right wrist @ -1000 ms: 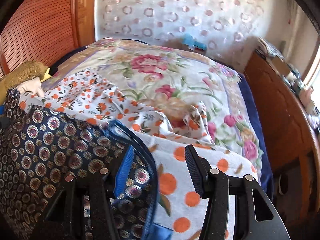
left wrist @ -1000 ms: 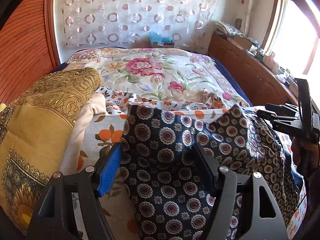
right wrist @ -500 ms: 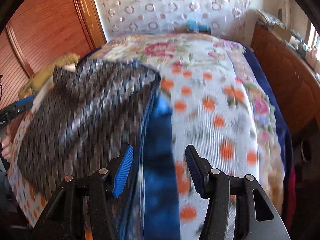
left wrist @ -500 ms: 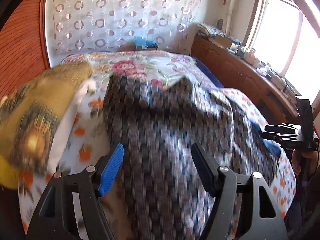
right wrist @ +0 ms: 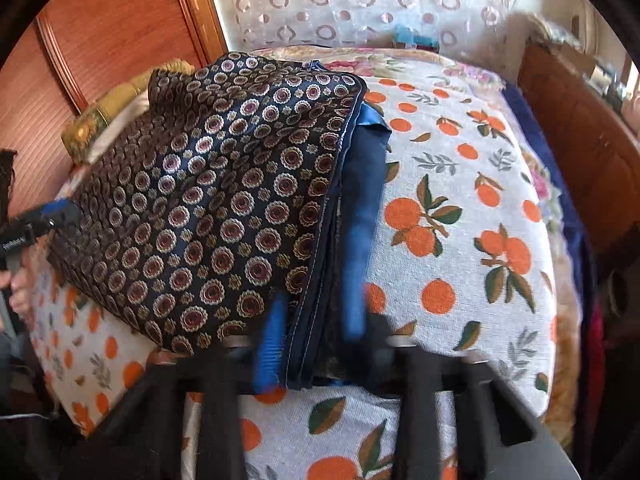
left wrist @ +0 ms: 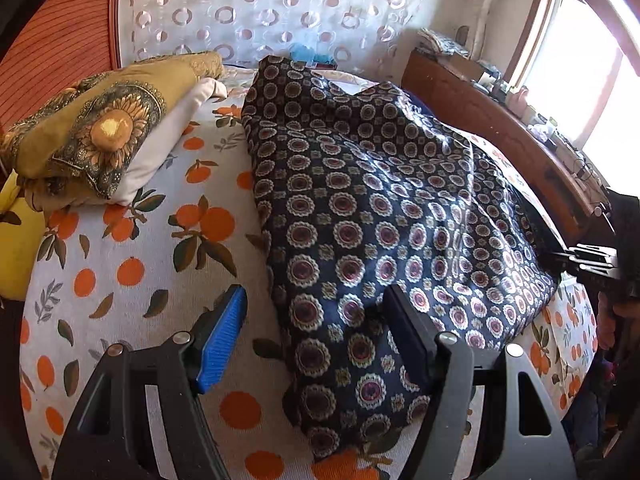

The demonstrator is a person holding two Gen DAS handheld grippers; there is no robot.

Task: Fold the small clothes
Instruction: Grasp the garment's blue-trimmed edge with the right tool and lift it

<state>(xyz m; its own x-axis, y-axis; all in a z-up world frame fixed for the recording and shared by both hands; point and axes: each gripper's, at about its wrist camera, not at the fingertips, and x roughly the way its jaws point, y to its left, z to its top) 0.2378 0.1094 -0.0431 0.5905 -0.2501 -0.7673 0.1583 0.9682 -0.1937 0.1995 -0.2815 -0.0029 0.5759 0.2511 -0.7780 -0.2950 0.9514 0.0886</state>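
Note:
A dark navy garment (left wrist: 360,208) printed with round medallions lies spread over the orange-print sheet (left wrist: 132,272); its blue-lined edge (right wrist: 360,200) runs toward me in the right wrist view. My left gripper (left wrist: 316,292) is open. The garment's left edge lies between its fingers, and the blue pad (left wrist: 224,336) stands clear of the cloth. My right gripper (right wrist: 320,320) is blurred, its jaws closing on the garment's (right wrist: 224,208) folded hem, which fills the gap between them. Each gripper shows in the other's view, the right one (left wrist: 592,264) and the left one (right wrist: 40,224), at opposite sides of the garment.
A folded yellow sunflower-print cloth (left wrist: 100,132) on a white pillow sits at the back left. A wooden sideboard (left wrist: 500,128) with clutter runs along the right under a bright window. A floral quilt (right wrist: 420,64) covers the far bed before a circle-patterned curtain (left wrist: 260,12).
Both grippers have drawn back toward the bed's near edge, and the dark garment now lies stretched over the orange sheet. The right jaws have narrowed onto the hem; the left stay wide.

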